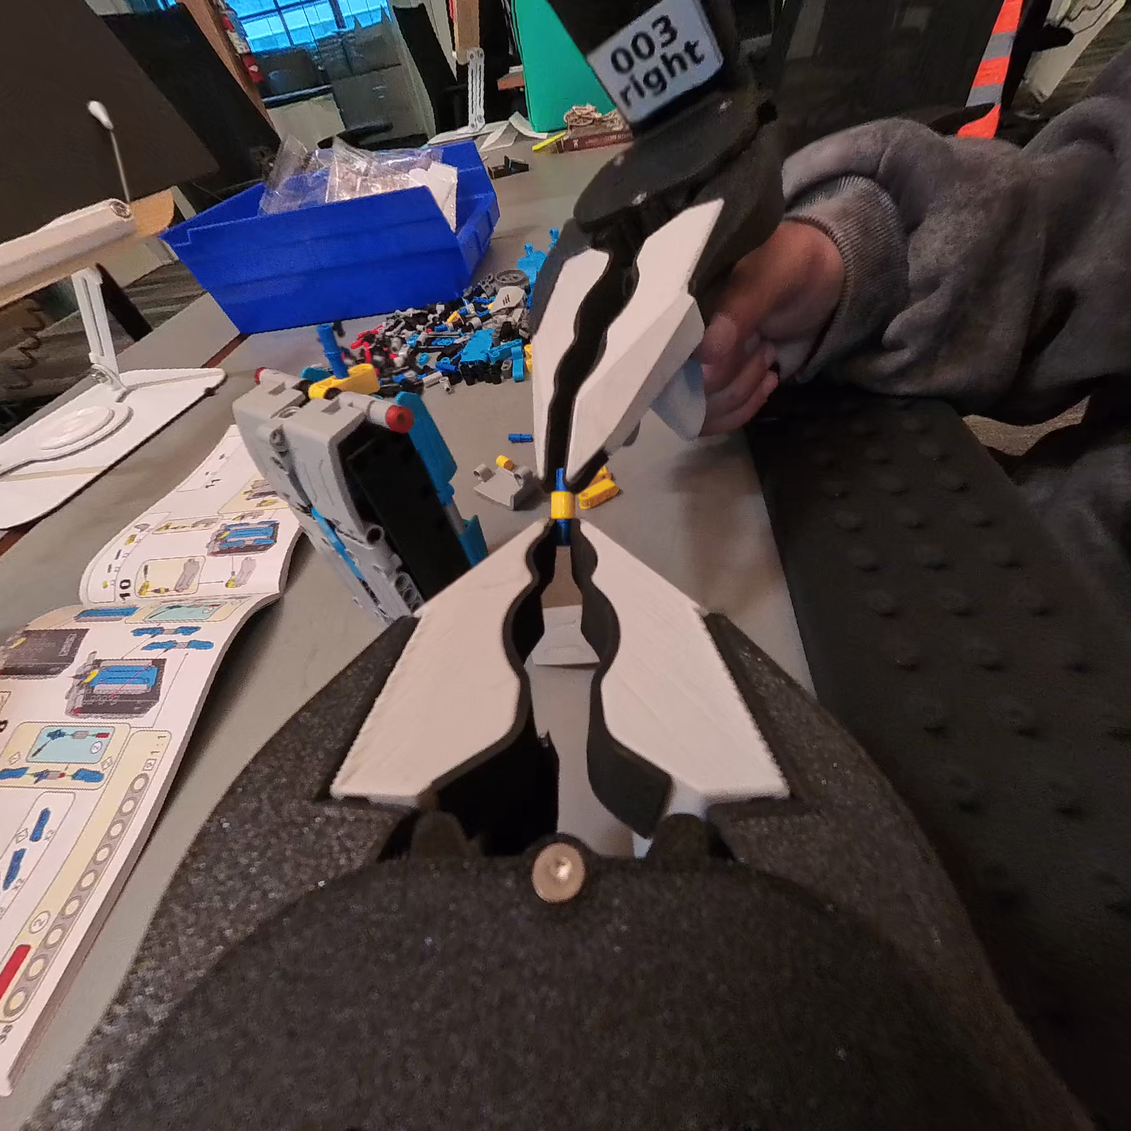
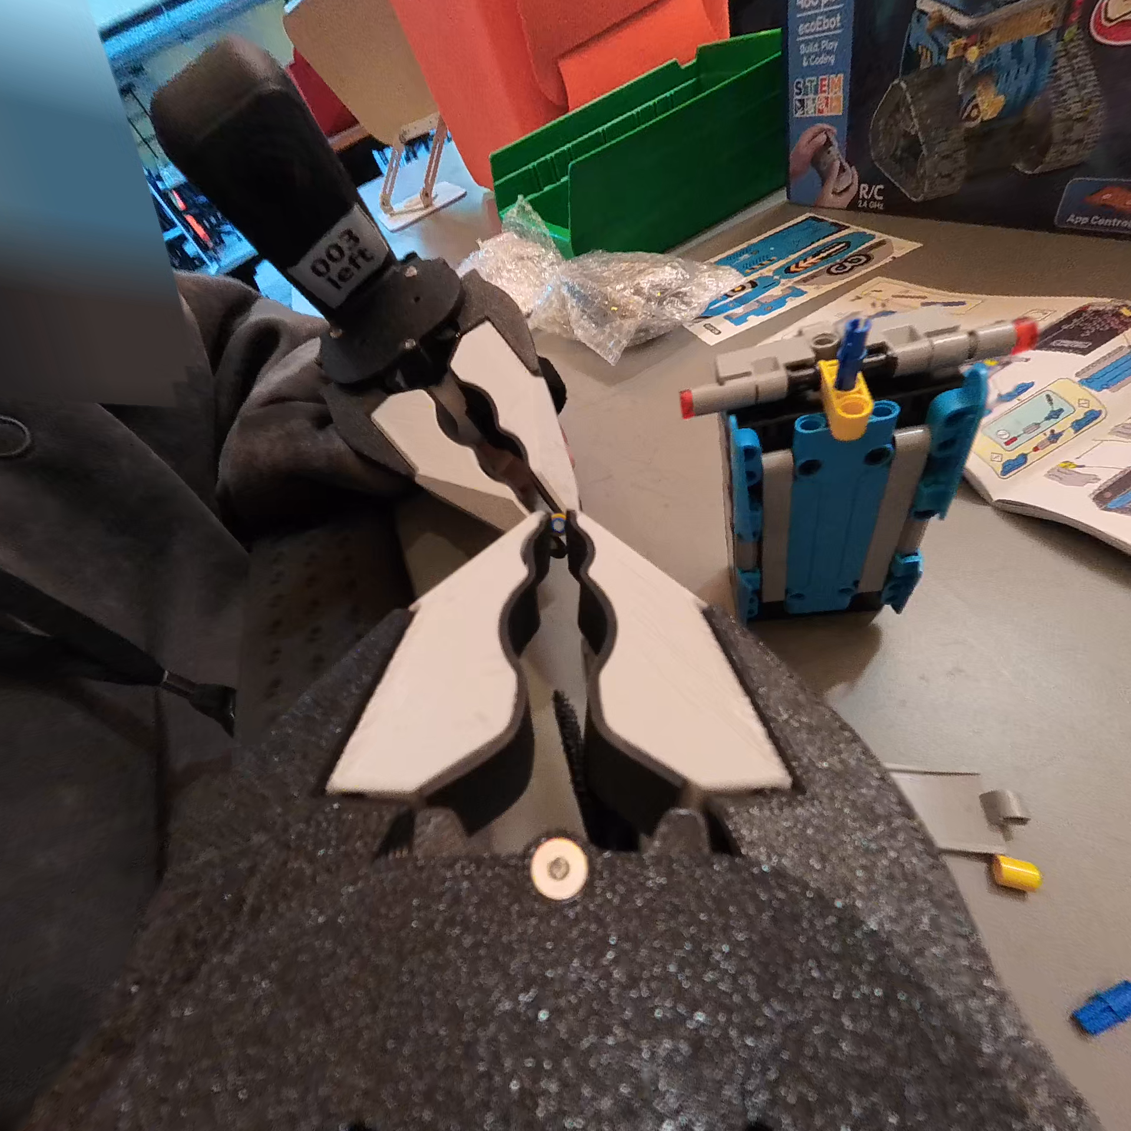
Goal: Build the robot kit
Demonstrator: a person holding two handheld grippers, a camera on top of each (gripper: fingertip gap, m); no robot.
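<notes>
My left gripper (image 1: 560, 531) and my right gripper (image 2: 557, 530) meet tip to tip above the grey table. Both are shut on one small piece: a blue pin with a yellow bush (image 1: 560, 505). In the left wrist view the right gripper (image 1: 558, 478) comes down from above and pinches the pin's upper end, while my left holds the lower end. In the right wrist view the piece (image 2: 558, 522) is mostly hidden between the tips, and the left gripper (image 2: 556, 507) enters from the upper left. A partly built grey, black and blue model (image 2: 838, 489) stands on the table beside them (image 1: 367, 489).
A blue bin (image 1: 343, 263) with plastic bags and a pile of small pieces (image 1: 440, 349) lie behind. An open instruction booklet (image 1: 122, 673) lies at left. A green bin (image 2: 642, 165), kit box (image 2: 955, 104), sticker sheet (image 2: 795, 269) and crumpled bag (image 2: 612, 294) are at the back. Loose pieces (image 2: 1016, 872) lie nearby. My two grippers' fingertips are within a few centimetres of each other.
</notes>
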